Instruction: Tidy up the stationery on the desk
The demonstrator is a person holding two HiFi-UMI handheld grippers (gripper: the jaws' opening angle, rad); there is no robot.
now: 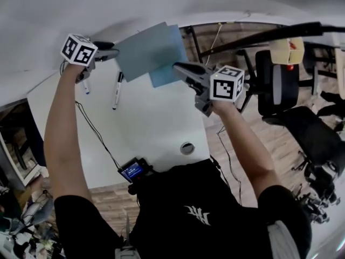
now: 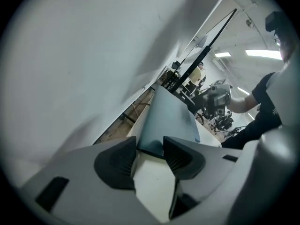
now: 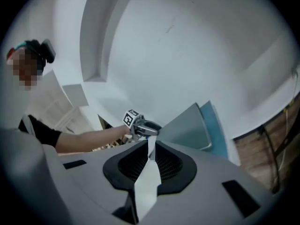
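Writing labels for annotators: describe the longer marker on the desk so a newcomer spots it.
On the white desk, look left of the overlapping blue sheets. The marker lies there, white with dark ends; it is longer than the blue-tipped pen farther left, beside the left gripper.

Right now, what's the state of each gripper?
Left gripper: open, a corner of the blue sheets between its jaws, not pinched.
Right gripper: closed, apparently pinching the blue sheets' far edge.
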